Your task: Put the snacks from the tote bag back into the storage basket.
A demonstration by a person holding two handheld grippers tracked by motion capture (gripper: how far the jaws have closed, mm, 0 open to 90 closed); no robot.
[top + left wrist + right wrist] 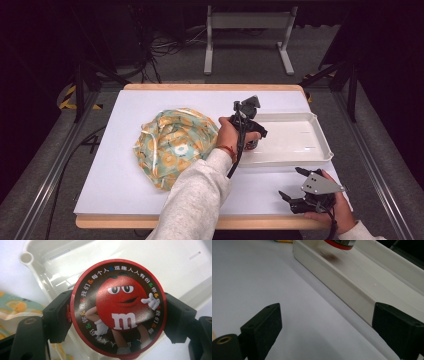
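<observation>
A round can with a red lid (117,310), printed with a red candy character, sits between the black jaws of my left gripper (117,315), which is shut on its sides. In the high view the left gripper (250,140) points down over the left end of a white tray (300,150). From the right gripper view the can's red bottom edge (339,243) hangs just above the tray floor, over its own shadow. My right gripper (291,182) rests near the table's front right edge. Its jaws (327,325) stand open with nothing between them.
A crumpled plastic bag (175,145) with a yellow and teal pattern lies left of the tray on the white table sheet (115,165). The tray wall (342,290) runs just ahead of the right gripper. Beyond the table stands a white frame (247,30).
</observation>
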